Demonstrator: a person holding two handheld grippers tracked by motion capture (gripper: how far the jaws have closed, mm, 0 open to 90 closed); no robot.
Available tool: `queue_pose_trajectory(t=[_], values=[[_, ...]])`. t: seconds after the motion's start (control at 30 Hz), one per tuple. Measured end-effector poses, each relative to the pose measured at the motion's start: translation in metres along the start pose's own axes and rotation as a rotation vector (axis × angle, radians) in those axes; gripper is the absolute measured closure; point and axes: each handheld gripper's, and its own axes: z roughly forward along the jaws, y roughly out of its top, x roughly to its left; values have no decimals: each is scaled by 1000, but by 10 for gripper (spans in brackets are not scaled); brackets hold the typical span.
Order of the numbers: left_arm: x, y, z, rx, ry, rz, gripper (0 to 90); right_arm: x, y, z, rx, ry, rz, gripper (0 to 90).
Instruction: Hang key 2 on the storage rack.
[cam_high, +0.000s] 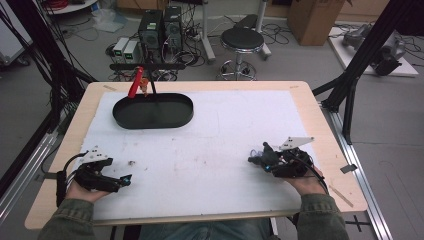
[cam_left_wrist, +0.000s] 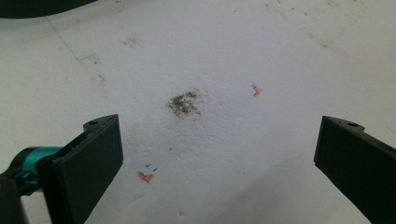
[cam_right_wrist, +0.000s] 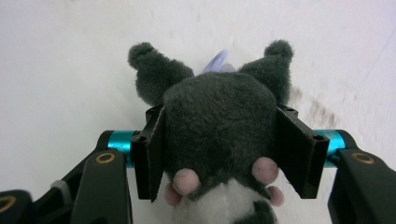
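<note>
Right gripper (cam_right_wrist: 223, 154) clenches a grey plush toy (cam_right_wrist: 219, 116) at four o'clock; left gripper (cam_left_wrist: 219, 158) gapes empty; soft fur could slip free.

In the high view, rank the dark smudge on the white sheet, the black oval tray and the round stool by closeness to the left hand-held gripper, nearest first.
From the left hand-held gripper:
1. Dark smudge, just ahead of it on the white sheet.
2. Black oval tray, at the table's far left.
3. Round stool, on the floor beyond the table.
</note>
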Motion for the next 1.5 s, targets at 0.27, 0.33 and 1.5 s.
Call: queue_pose_trajectory(t=[0.27, 0.33, 1.5], values=[[1, 2, 0, -5, 1, 7, 17, 8, 27, -4, -43, 36, -8, 402], [1, 2, 0, -5, 2, 11, 17, 8, 35, -4, -36, 36, -18, 403], [3, 4, -8, -73, 3, 15, 17, 26, 155, -4, -52, 99, -67, 403]])
